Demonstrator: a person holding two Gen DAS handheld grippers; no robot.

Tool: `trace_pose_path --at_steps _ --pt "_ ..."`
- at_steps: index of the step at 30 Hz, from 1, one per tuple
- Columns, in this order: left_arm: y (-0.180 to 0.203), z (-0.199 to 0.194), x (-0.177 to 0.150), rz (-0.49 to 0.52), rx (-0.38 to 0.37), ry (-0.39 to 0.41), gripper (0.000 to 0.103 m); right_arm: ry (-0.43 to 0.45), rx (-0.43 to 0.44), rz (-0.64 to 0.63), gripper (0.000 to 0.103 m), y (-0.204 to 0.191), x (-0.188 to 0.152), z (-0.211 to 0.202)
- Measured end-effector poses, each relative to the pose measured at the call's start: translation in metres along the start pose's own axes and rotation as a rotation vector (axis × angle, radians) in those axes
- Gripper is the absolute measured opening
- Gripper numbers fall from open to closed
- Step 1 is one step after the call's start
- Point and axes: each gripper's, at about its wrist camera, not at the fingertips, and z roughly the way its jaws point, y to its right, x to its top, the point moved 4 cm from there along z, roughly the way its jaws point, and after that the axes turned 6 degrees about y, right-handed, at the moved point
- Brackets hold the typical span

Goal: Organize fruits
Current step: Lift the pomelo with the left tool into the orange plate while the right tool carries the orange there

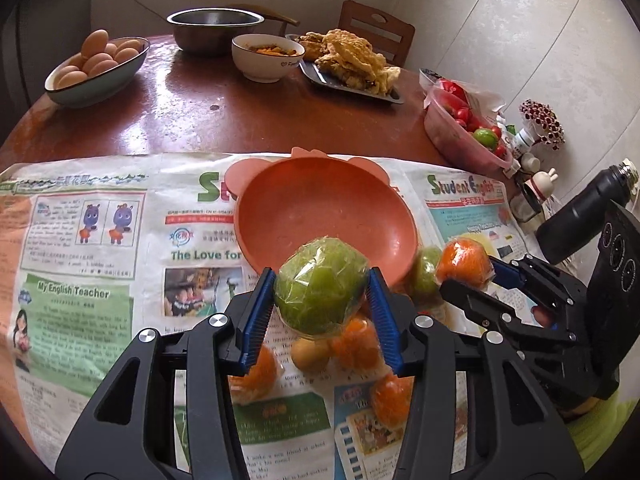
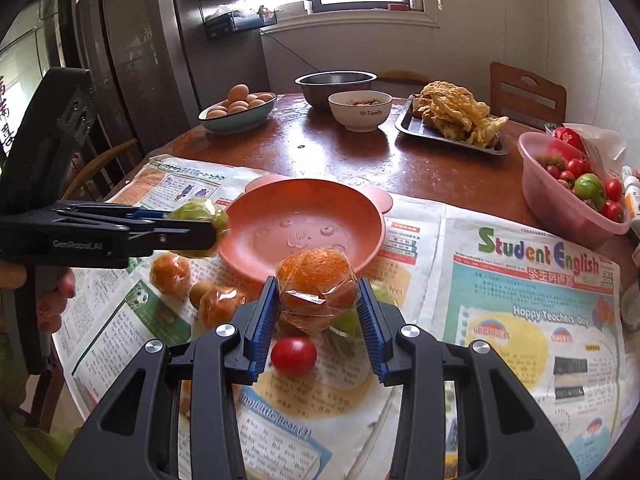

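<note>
plate (image 2: 304, 224) empty — fruit crowds front

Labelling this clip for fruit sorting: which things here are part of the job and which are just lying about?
Job: left gripper holding wrapped green fruit; right gripper holding wrapped orange; orange plate; red tomato.
Lying about: bowl of eggs; steel bowl; tray of fried food.

the small print on the newspaper (image 1: 80, 240) is too tiny to read. the left gripper (image 2: 218, 224) covers most of the green fruit (image 2: 196, 210) in the right wrist view. near the tabletop's right edge, the pink basket (image 2: 560, 208) gets cut off.
</note>
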Motion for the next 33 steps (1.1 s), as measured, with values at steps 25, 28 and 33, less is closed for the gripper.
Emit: trace_pose_path --at_steps 25,28,33 --pt "-0.013 0.063 0.032 0.015 0.022 -0.070 0.038 -0.088 0.034 -0.060 0.038 0.004 0.015 0.061" --pt "-0.014 0.065 0.032 0.015 0.018 -0.071 0.038 -0.113 0.029 -0.075 0.038 0.004 0.014 0.069" --pt "-0.014 0.067 0.032 0.014 0.011 -0.072 0.038 -0.132 0.024 -0.091 0.038 0.002 0.013 0.077"
